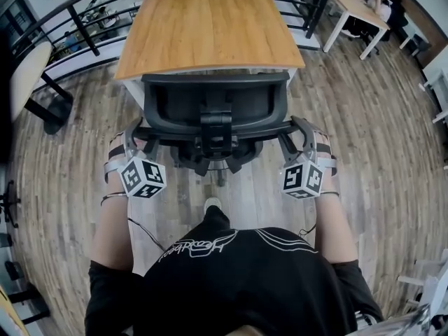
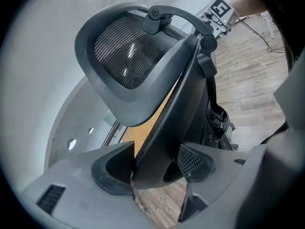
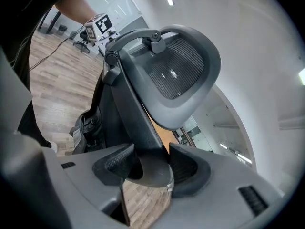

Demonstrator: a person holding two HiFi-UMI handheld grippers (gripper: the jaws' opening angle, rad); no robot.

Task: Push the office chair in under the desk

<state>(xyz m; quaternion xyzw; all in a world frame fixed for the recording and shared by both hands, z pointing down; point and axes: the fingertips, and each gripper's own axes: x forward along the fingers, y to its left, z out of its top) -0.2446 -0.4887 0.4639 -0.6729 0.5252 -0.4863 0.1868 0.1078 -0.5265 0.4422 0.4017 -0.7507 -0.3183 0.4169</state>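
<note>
A black mesh office chair [image 1: 217, 107] stands with its back right at the near edge of the wooden desk [image 1: 210, 26]. My left gripper [image 1: 133, 137] grips the left edge of the chair's back, and my right gripper [image 1: 308, 135] grips the right edge. In the left gripper view the gripper [image 2: 155, 163] is shut on the dark frame bar [image 2: 176, 99], with the mesh headrest [image 2: 124, 56] above. In the right gripper view the gripper [image 3: 147, 166] is clamped on the same kind of bar [image 3: 138, 113], below the headrest [image 3: 178, 70].
A black railing [image 1: 77, 19] runs behind the desk. A white desk [image 1: 357, 5] with a seated person [image 1: 388, 5] is at the far right, and another table [image 1: 24, 68] at the left. My shoe [image 1: 212, 204] is behind the chair base on the wooden floor.
</note>
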